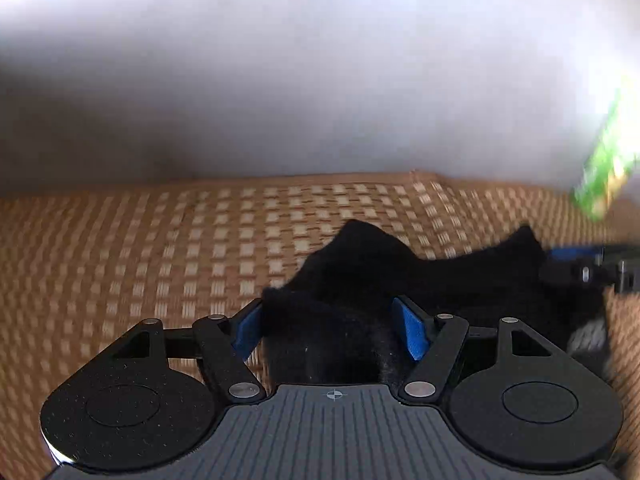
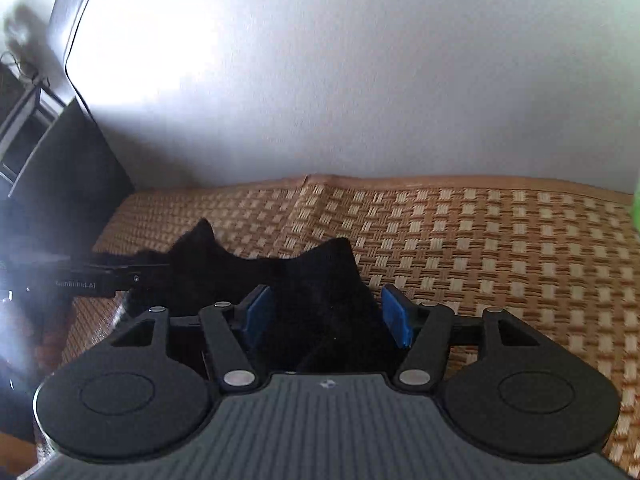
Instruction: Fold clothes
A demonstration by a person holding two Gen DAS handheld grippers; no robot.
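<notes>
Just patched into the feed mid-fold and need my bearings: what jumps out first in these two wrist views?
A black garment lies bunched on a woven checkered mat by a plain white wall. It fills the gap between the spread blue pads of both the left gripper and the right gripper. A blurred green object sits at the far right edge of the left wrist view.

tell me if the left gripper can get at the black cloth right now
Probably yes. The black cloth already lies between the left gripper's open blue pads, on the woven mat. Nothing blocks it; the right gripper is at the cloth's far end.
</notes>
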